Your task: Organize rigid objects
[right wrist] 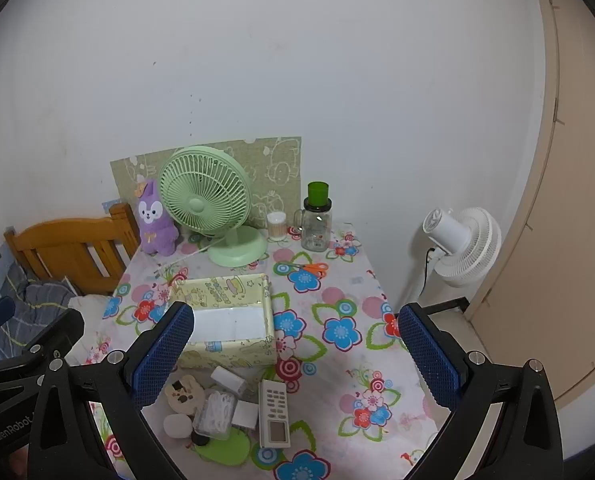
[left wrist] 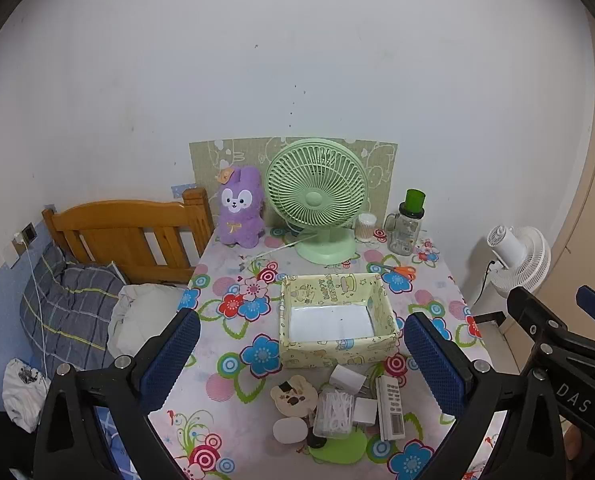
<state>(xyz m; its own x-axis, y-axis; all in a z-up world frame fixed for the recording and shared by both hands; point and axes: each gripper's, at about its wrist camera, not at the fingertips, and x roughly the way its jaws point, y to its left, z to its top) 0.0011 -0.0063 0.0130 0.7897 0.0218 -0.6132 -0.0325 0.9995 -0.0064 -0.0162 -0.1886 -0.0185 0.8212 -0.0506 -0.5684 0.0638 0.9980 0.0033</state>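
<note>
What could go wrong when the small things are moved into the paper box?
1. The small things lie packed together: lifting the remote control may push the white block or the clear swab case beside it.
2. The paper box looks light; a bump from a tool might slide it.
3. The pile sits near the table's front edge, so a nudged piece could fall.

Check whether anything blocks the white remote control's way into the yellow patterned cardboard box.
Nothing visible does. The white remote control lies just in front of the yellow patterned cardboard box, whose top is open and inside bare. Only its near wall must be cleared.
</note>
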